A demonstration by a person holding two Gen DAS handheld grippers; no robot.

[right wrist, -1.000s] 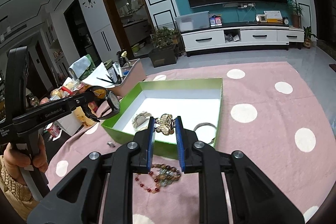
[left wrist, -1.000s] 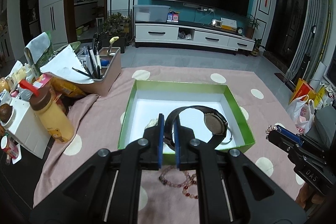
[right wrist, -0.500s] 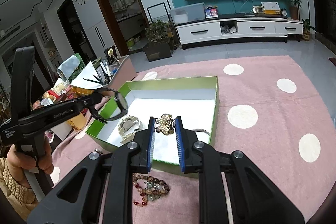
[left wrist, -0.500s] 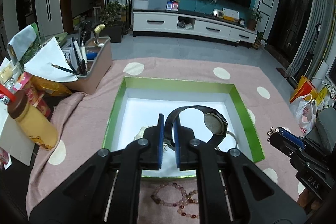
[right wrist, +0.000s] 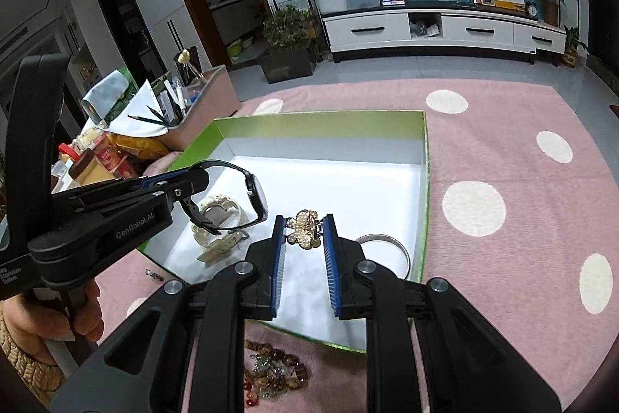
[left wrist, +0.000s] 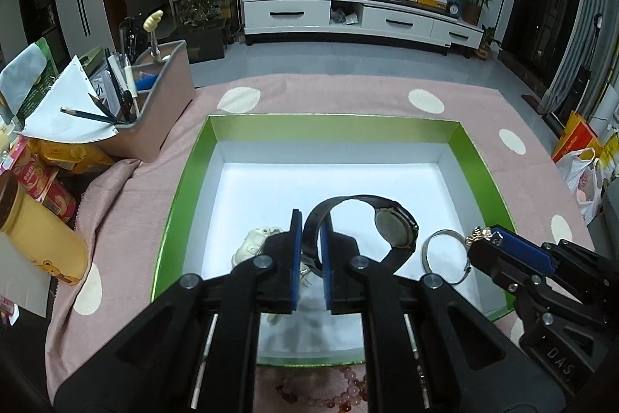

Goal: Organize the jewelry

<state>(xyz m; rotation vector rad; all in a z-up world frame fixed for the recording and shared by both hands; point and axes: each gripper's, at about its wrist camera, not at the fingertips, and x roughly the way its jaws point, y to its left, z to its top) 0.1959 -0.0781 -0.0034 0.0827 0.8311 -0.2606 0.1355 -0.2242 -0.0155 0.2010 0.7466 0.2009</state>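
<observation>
Black-strapped wristwatch clenched in your left tongs, gold butterfly brooch in your right tongs, both over the green-walled box.

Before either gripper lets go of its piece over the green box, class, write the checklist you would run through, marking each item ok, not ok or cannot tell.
1. Left gripper clamped on the black watch strap: ok.
2. Right gripper clamped on the gold butterfly piece: ok.
3. Both pieces hang above the inside of the green box, not the pink cloth: ok.
4. Bare white floor free under the watch, away from the cream watch: ok.
5. Butterfly piece clear of the silver bangle: cannot tell.
6. Bead bracelets boxed: not ok, on the cloth.
</observation>
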